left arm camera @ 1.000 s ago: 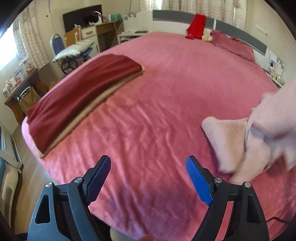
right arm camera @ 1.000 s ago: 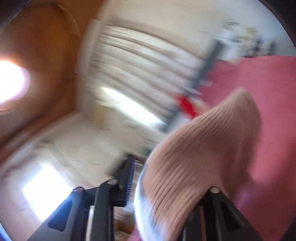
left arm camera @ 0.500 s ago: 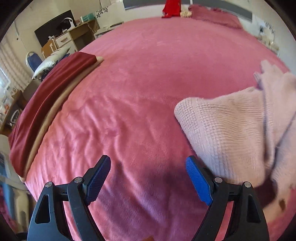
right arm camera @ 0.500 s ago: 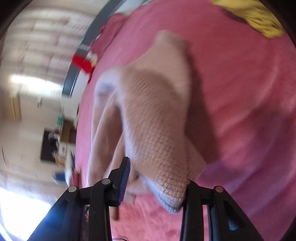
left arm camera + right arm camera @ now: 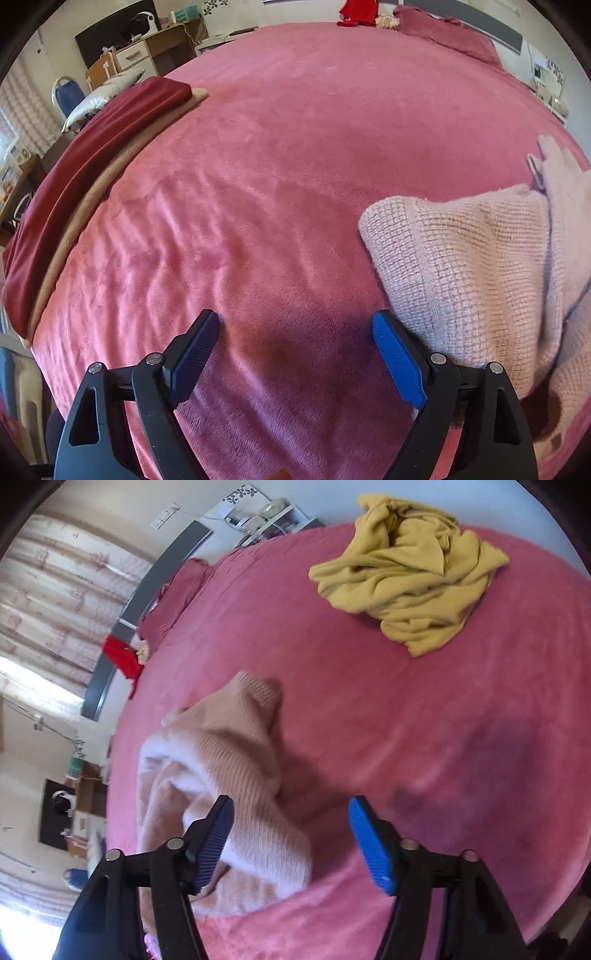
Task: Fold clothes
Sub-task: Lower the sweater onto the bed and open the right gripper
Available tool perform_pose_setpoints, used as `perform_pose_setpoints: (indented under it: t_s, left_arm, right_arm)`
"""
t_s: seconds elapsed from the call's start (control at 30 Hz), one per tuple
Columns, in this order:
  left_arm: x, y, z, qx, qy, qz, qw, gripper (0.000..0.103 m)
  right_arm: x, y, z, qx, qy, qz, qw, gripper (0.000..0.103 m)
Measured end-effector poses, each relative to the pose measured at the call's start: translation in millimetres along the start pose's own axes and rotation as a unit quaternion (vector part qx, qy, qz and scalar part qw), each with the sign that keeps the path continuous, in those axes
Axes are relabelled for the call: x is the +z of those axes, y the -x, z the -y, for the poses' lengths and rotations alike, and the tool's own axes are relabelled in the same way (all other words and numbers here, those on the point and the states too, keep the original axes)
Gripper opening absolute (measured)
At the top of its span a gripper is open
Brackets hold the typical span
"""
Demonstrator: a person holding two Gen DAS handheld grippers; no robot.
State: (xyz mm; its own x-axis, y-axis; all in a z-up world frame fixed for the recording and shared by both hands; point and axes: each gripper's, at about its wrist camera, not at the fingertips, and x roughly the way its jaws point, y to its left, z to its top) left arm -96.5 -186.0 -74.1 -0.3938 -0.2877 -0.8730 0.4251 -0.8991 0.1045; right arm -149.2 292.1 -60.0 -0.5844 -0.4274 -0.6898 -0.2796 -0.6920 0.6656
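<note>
Lying crumpled on the pink bedspread [image 5: 280, 155], the pink knit sweater [image 5: 229, 775] sits between the two grippers: to the right of the left gripper [image 5: 295, 350], to the left of the right gripper [image 5: 291, 834]. Its long axis in the right wrist view runs away from the gripper, toward the headboard. Right gripper looks nearer; its left finger overlaps the knit, contact uncertain. Both grippers are spread wide and hold nothing. Yellow garment [image 5: 406, 572] lies well apart, unfolded.
</note>
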Motion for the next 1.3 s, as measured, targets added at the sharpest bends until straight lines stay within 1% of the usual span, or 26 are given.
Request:
perform_pose_setpoints:
  t_s: [0.07, 0.1, 0.2, 0.27, 0.3, 0.37, 0.43, 0.47, 0.5, 0.57, 0.6, 0.63, 0.67, 0.7, 0.73, 0.77, 0.83, 0.9, 0.97, 1.03, 1.13, 1.17, 1.23, 1.27, 1.3]
  left_arm:
    - [2.2, -1.4, 5.7, 0.000, 0.003, 0.001, 1.0000, 0.087]
    - [2.9, -2.4, 9.2, 0.002, 0.002, 0.002, 1.0000, 0.088]
    - [4.4, -3.4, 16.3, 0.010, -0.009, 0.010, 0.9999, 0.088]
    - [1.9, -4.9, 13.3, 0.006, -0.005, 0.005, 1.0000, 0.090]
    - [0.0, -6.0, 9.6, 0.005, 0.000, 0.001, 1.0000, 0.095]
    - [3.3, -10.3, 4.1, 0.005, 0.017, -0.010, 0.9998, 0.101]
    - [9.8, -17.2, -1.1, -0.001, 0.036, -0.017, 0.9992, 0.101]
    - [11.9, -18.8, -1.1, 0.000, 0.037, -0.017, 0.9992, 0.101]
    - [12.5, -18.3, 0.7, 0.005, 0.034, -0.013, 0.9993, 0.101]
    - [12.5, -14.9, 2.6, 0.011, 0.024, -0.005, 0.9996, 0.101]
    - [12.4, -13.0, 2.0, 0.010, 0.021, -0.003, 0.9997, 0.101]
    - [12.4, -11.1, 1.4, 0.009, 0.017, -0.001, 0.9998, 0.101]
    - [12.1, -9.7, -0.1, 0.006, 0.015, -0.001, 0.9999, 0.101]
    - [12.6, -10.6, -4.1, 0.002, 0.015, -0.005, 0.9999, 0.101]
    - [13.6, -12.6, -9.4, -0.002, 0.014, -0.009, 0.9999, 0.101]
    - [12.4, -11.9, -12.4, -0.006, 0.014, -0.013, 0.9998, 0.101]
    - [11.9, -11.7, -15.2, -0.012, 0.015, -0.025, 0.9995, 0.101]
    - [10.5, -11.1, -16.1, -0.021, 0.018, -0.037, 0.9989, 0.101]
    - [10.8, -7.8, -14.9, -0.026, 0.017, -0.034, 0.9989, 0.101]
    - [12.3, -4.6, -14.0, -0.030, 0.015, -0.028, 0.9990, 0.101]
    - [18.2, 5.4, -19.0, -0.048, 0.028, 0.003, 0.9984, 0.101]
    - [20.3, 9.0, -20.9, -0.055, 0.032, 0.014, 0.9978, 0.101]
    - [23.3, 11.3, -16.9, -0.058, 0.020, 0.019, 0.9979, 0.101]
    - [24.6, 12.0, -14.0, -0.059, 0.011, 0.019, 0.9980, 0.101]
    - [26.0, 12.6, -11.1, -0.059, 0.002, 0.020, 0.9980, 0.101]
  right_arm:
    - [-18.5, -19.3, -3.1, 0.023, 0.016, -0.058, 0.998, 0.077]
    - [-28.2, -29.6, -4.8, 0.034, 0.025, -0.088, 0.995, 0.077]
    - [-66.5, -68.6, -12.8, 0.063, 0.033, -0.161, 0.984, 0.078]
    - [-73.1, -93.2, -20.4, 0.073, 0.012, -0.175, 0.982, 0.078]
    - [-75.8, -105.5, -24.3, 0.078, 0.001, -0.181, 0.980, 0.078]
    - [-81.1, -130.0, -32.1, 0.087, -0.022, -0.192, 0.977, 0.078]
    - [-77.3, -143.1, -36.4, 0.063, -0.048, -0.173, 0.982, 0.078]
    - [-74.4, -144.8, -34.8, 0.066, -0.061, -0.164, 0.982, 0.078]
    - [-71.4, -145.9, -32.8, 0.071, -0.074, -0.155, 0.983, 0.075]
    - [-66.6, -144.0, -23.9, 0.069, -0.097, -0.137, 0.983, 0.031]
    - [-63.5, -140.1, -18.7, 0.073, -0.097, -0.134, 0.984, 0.020]
    - [-60.1, -132.8, -14.4, 0.081, -0.092, -0.123, 0.985, 0.019]
    - [-54.9, -118.6, -12.2, 0.080, -0.074, -0.101, 0.989, 0.019]
    - [-48.0, -96.2, -13.2, 0.058, -0.034, -0.072, 0.995, 0.019]
    - [-40.9, -72.6, -14.7, 0.034, 0.009, -0.042, 0.998, 0.019]
    - [-36.3, -56.3, -18.2, 0.013, 0.043, -0.020, 0.999, 0.018]
    - [-25.8, -15.4, -19.9, -0.035, 0.108, 0.031, 0.993, 0.017]
    - [-13.6, 21.7, -19.2, -0.097, 0.145, 0.086, 0.981, 0.016]
    - [-8.9, 28.6, -2.7, -0.147, 0.121, 0.086, 0.978, 0.017]
    - [-4.7, 33.6, 14.8, -0.196, 0.093, 0.083, 0.973, 0.028]
    - [1.5, 41.0, 41.0, -0.268, 0.049, 0.077, 0.959, 0.029]
    - [-3.6, 44.3, 39.9, -0.258, 0.055, 0.084, 0.961, 0.030]
    - [-20.8, 40.6, 21.2, -0.195, 0.097, 0.084, 0.973, 0.034]
    - [-32.0, 28.2, 8.7, -0.154, 0.120, 0.054, 0.979, 0.035]
    - [-43.4, 14.7, -4.0, -0.112, 0.143, 0.020, 0.983, 0.035]
